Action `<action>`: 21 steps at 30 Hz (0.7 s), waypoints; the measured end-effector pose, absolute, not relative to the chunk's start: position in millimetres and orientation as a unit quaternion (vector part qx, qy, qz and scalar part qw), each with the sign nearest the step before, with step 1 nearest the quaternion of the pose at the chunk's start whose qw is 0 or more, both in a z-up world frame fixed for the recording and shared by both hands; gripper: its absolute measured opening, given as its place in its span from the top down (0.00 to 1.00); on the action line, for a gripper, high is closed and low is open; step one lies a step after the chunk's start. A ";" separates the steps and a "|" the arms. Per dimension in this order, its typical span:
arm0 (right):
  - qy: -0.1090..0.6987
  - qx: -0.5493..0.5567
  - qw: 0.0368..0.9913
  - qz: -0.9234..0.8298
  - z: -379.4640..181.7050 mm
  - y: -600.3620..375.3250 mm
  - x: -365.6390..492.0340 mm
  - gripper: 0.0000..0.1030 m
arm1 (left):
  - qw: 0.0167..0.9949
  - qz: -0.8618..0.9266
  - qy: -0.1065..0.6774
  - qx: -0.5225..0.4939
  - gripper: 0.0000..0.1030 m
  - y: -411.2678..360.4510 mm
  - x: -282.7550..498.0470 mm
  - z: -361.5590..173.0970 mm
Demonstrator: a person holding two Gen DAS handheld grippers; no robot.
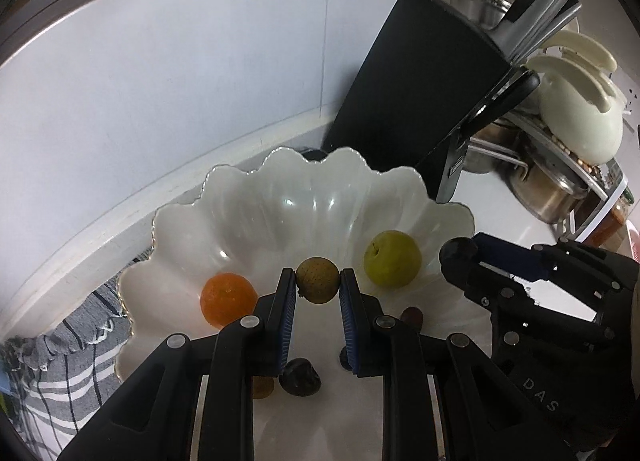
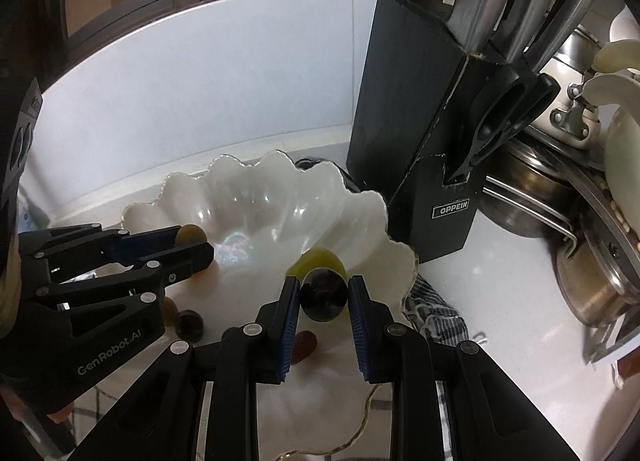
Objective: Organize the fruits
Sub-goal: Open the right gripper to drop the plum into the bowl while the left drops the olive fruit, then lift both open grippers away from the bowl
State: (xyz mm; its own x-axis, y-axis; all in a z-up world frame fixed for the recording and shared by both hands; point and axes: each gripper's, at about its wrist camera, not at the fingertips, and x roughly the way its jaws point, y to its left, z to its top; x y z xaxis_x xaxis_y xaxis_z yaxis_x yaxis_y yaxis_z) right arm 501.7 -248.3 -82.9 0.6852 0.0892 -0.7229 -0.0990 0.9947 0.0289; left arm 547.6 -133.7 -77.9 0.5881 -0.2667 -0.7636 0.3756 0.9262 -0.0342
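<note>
A white scalloped bowl [image 1: 280, 197] holds an orange fruit [image 1: 228, 299], a yellow-green fruit [image 1: 392, 264] and small dark and brown fruits [image 1: 300, 377] near its front. My left gripper [image 1: 318, 281] is shut on a small round brown fruit [image 1: 318, 280] above the bowl. My right gripper [image 2: 324, 293] is shut on a dark round fruit [image 2: 324, 295] over the bowl's right side [image 2: 376, 229], just in front of the yellow-green fruit [image 2: 320, 263]. The right gripper also shows in the left wrist view [image 1: 460, 253], and the left gripper in the right wrist view [image 2: 192, 239].
A black knife block [image 1: 404, 93] stands right behind the bowl. Steel pots [image 2: 592, 285] and cream lids [image 1: 580, 109] are stacked on a rack to the right. A striped grey cloth [image 1: 72, 357] lies under the bowl. A white wall runs behind.
</note>
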 end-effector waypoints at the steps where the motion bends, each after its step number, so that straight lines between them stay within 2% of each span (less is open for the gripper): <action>1: 0.395 -0.008 0.917 0.050 -83.7 -248.6 502.9 0.74 | 0.888 -0.178 0.418 0.067 0.75 -133.7 548.3 -78.9; 3: 0.399 -0.007 0.916 0.048 -85.0 -249.4 504.4 0.74 | 0.889 -0.171 0.419 0.068 0.63 -132.5 549.5 -80.8; 5: 0.404 -0.006 0.913 0.047 -86.9 -250.8 506.7 0.73 | 0.890 -0.165 0.419 0.068 0.58 -130.8 549.6 -81.1; 7: 0.407 0.000 0.912 0.045 -88.0 -252.4 508.0 0.63 | 0.892 -0.162 0.417 0.069 0.57 -128.9 548.8 -80.5; 8: 0.406 0.002 0.913 0.042 -88.1 -253.1 507.6 0.62 | 0.893 -0.158 0.416 0.069 0.56 -126.8 547.7 -79.3; 11: 0.402 0.003 0.915 0.038 -85.9 -253.7 503.4 0.61 | 0.897 -0.145 0.412 0.064 0.51 -119.8 544.5 -74.8; 21: 0.377 0.005 0.925 0.048 -65.0 -247.2 480.2 0.61 | 0.912 -0.126 0.384 0.061 0.49 -104.2 518.1 -47.4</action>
